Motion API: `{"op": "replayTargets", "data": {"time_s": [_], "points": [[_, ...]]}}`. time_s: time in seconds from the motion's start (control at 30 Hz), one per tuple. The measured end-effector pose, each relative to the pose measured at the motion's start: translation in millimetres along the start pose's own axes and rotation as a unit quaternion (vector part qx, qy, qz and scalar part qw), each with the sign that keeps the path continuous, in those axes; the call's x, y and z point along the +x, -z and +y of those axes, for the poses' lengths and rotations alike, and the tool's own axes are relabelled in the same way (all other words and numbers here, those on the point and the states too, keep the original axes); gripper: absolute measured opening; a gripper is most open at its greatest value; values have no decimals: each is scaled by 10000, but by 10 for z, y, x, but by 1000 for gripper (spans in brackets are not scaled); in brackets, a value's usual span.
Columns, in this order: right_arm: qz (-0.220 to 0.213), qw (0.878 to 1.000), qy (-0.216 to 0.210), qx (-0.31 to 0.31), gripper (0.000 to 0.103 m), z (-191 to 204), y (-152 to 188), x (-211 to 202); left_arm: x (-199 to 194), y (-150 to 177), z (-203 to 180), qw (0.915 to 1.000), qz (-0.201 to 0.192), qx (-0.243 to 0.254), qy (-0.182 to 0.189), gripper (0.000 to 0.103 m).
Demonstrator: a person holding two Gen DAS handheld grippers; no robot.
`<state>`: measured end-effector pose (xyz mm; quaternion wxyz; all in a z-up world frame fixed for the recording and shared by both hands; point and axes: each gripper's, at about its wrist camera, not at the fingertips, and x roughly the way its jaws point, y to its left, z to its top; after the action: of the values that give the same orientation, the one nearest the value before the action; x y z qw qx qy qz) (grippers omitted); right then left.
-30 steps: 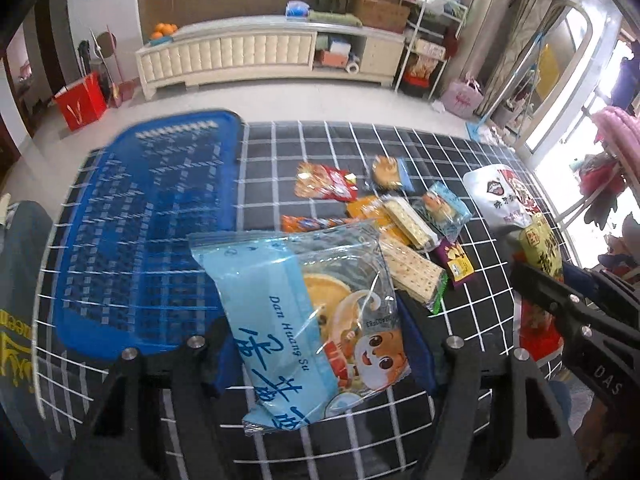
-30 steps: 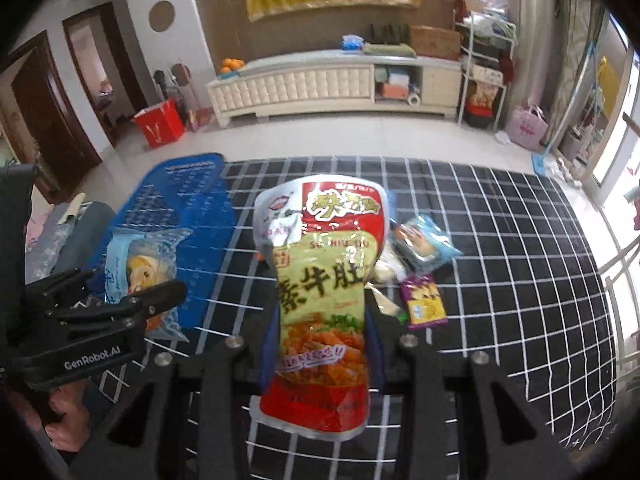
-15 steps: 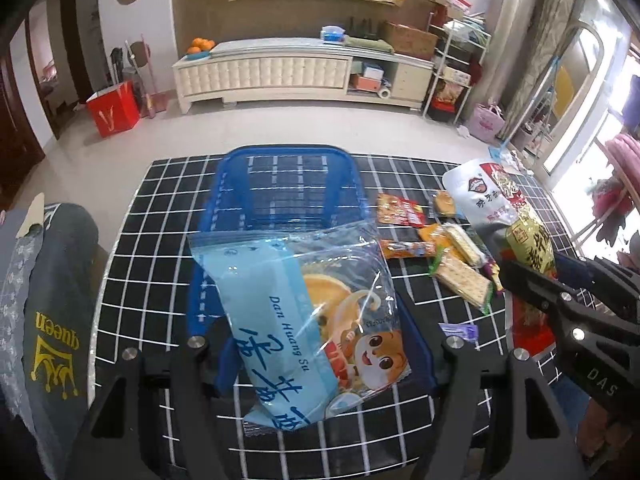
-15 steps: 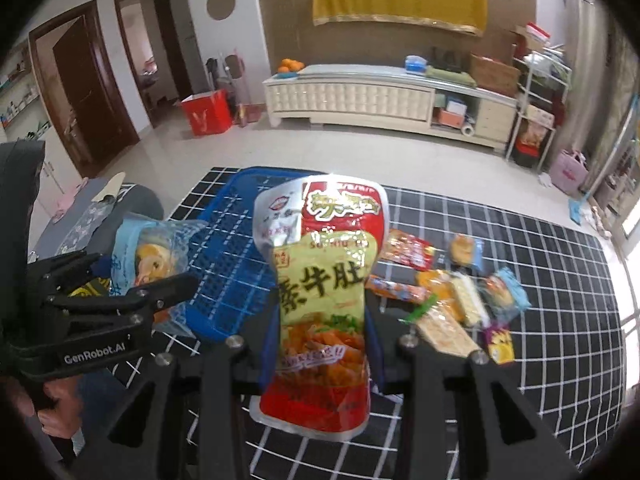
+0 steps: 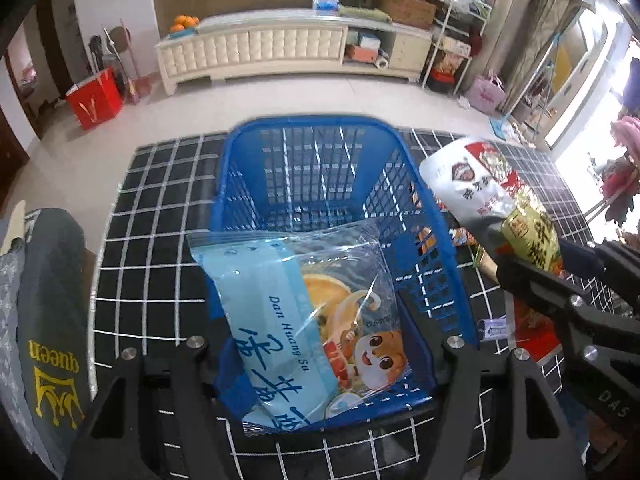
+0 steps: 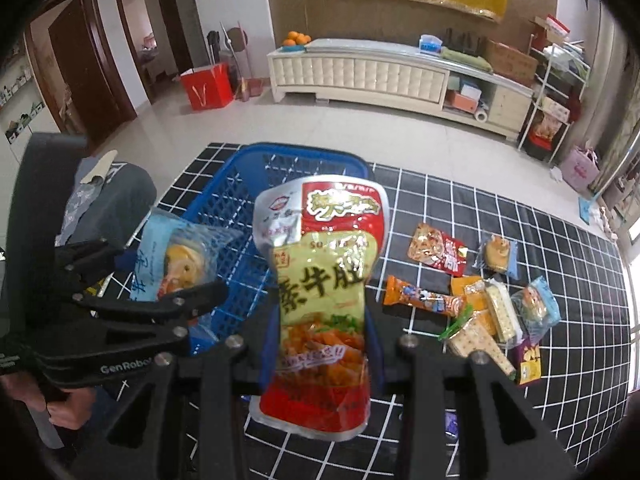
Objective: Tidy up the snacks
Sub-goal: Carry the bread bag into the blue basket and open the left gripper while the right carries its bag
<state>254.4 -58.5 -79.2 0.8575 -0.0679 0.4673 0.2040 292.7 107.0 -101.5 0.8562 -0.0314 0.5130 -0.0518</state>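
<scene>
Above the blue basket (image 5: 316, 184), a pale blue cake bag (image 5: 304, 320) is pinched by the left gripper (image 5: 320, 356), the jaws pressed on both its side edges near the lower half. The bag is judged light, soft and crinkly, with slack film and air inside; a squeeze at the middle could crush the cakes, so the sealed edges are the better hold. Just beside the basket's right wall, a red and yellow pouch (image 6: 320, 300) is clamped by the right gripper (image 6: 320, 344) across its narrowed waist. The pouch looks glossy, likely slippery and heavier than the bag, with limp contents that would sag; the waist, where it is gripped, is judged the surest place.

The basket appears empty, its lattice floor fully open, so room for both packs is ample. Its raised rim is the edge to be cleared before a release, and the two grippers are close enough there that a clash must be guarded against. To the right on the black checked counter (image 6: 520, 240), the loose snacks (image 6: 472, 300) are spread well apart from the basket. A chair with a grey garment (image 5: 48, 312) stands at the counter's left edge, limiting room on that side.
</scene>
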Motion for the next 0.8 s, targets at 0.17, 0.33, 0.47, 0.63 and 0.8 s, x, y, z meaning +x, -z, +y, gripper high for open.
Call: {"op": "replayTargets", "data": {"time_s": [0.17,0.33,0.47,0.63,0.8], "points": [[97,9999,-5,27,42,20,-7,83,159,68,27,9998,205,-1,44,67],[123,9999,-27,-32,42,88,-19,83,243,106,74,9993,370,-63,-43,68],[97,9999,-7,-30,42,100,-30,35,171,96,94,9995,291,-105,78,68],[77,10000,-12,-40,42,121,-69,-14,-14,76,137,9999,40,-129,80,68],[71,9999,-32,-102,42,239,-141,-22,-221,122,187,9997,-164,-159,99,68]]}}
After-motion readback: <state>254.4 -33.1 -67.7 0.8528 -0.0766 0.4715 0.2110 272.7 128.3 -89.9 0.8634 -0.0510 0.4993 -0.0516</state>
